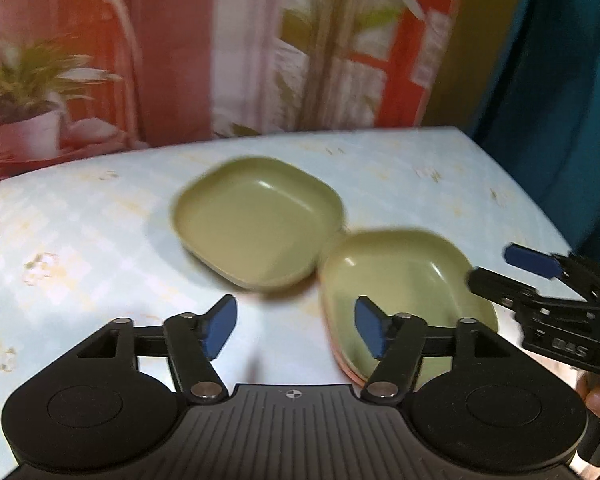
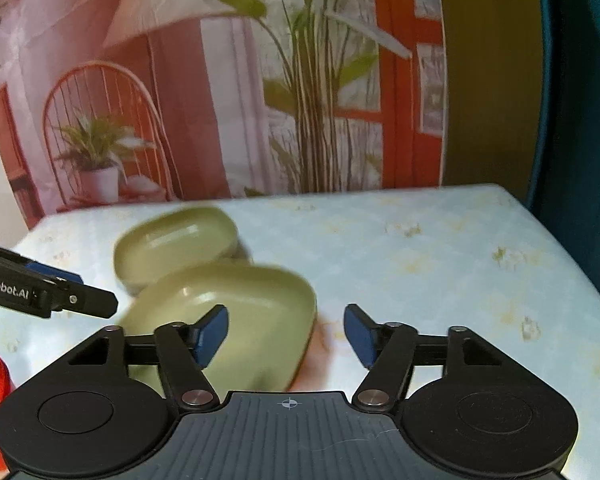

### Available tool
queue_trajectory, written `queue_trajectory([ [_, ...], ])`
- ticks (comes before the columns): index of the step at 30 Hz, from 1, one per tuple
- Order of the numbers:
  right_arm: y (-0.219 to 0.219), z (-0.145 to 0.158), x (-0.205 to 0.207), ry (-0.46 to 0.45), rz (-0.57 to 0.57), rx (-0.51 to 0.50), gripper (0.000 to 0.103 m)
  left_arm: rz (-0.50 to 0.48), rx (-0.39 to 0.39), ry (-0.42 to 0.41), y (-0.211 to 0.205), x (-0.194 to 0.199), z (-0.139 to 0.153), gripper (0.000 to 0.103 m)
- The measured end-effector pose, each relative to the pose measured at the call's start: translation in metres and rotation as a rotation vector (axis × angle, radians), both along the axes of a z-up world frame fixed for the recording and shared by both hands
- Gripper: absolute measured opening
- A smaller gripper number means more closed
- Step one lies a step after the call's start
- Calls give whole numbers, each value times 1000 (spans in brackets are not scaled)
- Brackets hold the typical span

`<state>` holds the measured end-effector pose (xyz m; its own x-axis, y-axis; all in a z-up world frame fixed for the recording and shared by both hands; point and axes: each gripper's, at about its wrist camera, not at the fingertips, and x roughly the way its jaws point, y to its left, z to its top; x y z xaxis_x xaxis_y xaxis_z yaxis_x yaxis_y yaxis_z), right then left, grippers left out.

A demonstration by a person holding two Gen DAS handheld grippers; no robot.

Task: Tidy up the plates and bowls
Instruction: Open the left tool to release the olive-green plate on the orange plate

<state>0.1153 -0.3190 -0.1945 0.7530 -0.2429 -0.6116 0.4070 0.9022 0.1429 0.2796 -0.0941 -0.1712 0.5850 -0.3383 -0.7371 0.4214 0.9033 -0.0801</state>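
- Pale blue tablecloth with faint yellow marks covers the table we work on; a printed backdrop of plants and a chair hangs behind it.
- Left gripper hovers with its blue pads apart and nothing between them — only bare cloth shows in the gap.
- Farther green dish, square with rounded corners and glossy inside, lies alone toward the middle of the table; it looks blurred in both views.
- Nearer green dish sits just beside it, the two rims touching or nearly so, and a pinkish-orange edge under it suggests it rests on another dish.
- Right gripper has its pads apart too, the left pad over the nearer dish's inside, gripping nothing.
- We judge the step to be a release just made or a fresh reach; next we would need to pinch one rim cleanly and nest the lone dish onto the stack — aligning the corners.
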Motion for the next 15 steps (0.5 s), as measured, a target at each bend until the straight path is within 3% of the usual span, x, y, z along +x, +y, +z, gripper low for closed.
queue_trajectory([
  [7, -18, 38, 27, -85, 101, 10, 70, 171, -45, 2, 39, 29, 30, 74],
  [11, -30, 57, 44, -200, 143, 60, 103, 221, 10, -75, 43, 40, 41, 76],
  [15, -35, 67, 66, -227, 156, 39, 103, 239, 44, -95, 44, 50, 41, 90],
])
